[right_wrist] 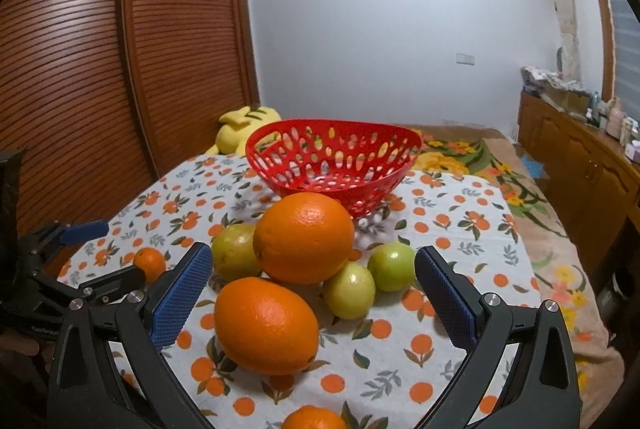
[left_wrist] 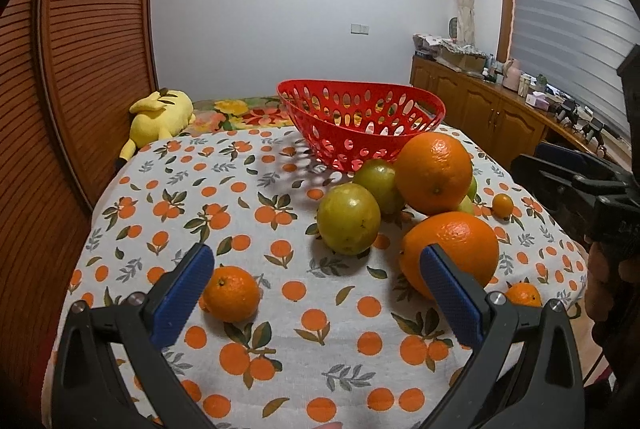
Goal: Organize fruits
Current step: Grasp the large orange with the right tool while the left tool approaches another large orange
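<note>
Fruit (left_wrist: 436, 173) crowds tablecloth (left_wrist: 168, 197) right; left edge free; basket (left_wrist: 362, 121) behind.

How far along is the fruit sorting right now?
Nothing looks done: the red perforated plastic basket holds no fruit. Both the left gripper and right gripper are open, holding nothing. Large oranges, green citrus and small tangerines remain on the tablecloth.

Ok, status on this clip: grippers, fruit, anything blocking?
Left gripper open, empty; right gripper open, empty. Red perforated plastic basket empty; oranges and green citrus loose on the orange-print tablecloth. Nothing blocking.
</note>
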Demonstrator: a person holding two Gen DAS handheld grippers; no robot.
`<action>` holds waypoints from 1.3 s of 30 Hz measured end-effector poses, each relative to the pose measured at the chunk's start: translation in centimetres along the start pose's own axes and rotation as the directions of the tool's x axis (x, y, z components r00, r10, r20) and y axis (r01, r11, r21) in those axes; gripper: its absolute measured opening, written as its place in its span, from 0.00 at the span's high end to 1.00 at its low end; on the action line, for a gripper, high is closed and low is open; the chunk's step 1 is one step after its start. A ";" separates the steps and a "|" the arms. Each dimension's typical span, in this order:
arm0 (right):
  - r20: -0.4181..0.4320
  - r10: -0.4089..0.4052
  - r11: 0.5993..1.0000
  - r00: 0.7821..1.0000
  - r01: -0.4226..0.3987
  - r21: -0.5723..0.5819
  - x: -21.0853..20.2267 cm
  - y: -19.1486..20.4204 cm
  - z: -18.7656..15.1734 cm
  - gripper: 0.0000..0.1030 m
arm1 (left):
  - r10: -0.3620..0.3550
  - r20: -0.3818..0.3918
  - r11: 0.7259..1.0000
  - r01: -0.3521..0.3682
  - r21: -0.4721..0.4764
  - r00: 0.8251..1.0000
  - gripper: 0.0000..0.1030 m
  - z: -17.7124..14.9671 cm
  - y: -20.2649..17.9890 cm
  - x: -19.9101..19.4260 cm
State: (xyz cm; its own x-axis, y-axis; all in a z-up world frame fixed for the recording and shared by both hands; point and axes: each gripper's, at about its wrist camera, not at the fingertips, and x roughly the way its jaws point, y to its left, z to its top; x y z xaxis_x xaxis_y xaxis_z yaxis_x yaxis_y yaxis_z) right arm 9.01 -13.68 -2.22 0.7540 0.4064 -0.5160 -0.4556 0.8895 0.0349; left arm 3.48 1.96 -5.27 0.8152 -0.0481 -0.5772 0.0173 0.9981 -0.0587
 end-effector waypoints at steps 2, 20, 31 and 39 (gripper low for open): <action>-0.018 0.013 1.000 1.000 -0.013 -0.002 0.8 -0.1 0.2 0.00 | -0.002 -0.005 1.000 0.002 0.003 1.000 0.00 0.1 0.0 0.4; -0.173 0.107 0.994 0.979 -0.107 0.010 7.5 -1.0 1.9 0.00 | -0.038 -0.042 0.999 0.039 0.014 0.998 0.00 0.9 -0.2 2.6; -0.261 0.125 0.992 0.957 -0.130 -0.002 10.1 -0.9 2.4 0.00 | -0.069 -0.048 0.998 0.069 0.007 0.996 0.00 0.9 -0.3 3.6; -0.300 0.166 0.985 0.939 -0.174 0.001 11.1 -0.9 2.1 0.12 | -0.088 -0.054 0.996 0.088 0.005 0.995 0.00 0.6 -0.9 3.8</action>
State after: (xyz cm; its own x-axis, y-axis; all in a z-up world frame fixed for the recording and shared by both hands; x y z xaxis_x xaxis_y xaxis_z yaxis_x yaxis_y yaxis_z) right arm 18.78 -9.53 -6.14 0.4906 0.4672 -0.7356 -0.5797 0.8052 0.1248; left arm 6.88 0.95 -6.88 0.7781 -0.1376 -0.6128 0.0923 0.9902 -0.1051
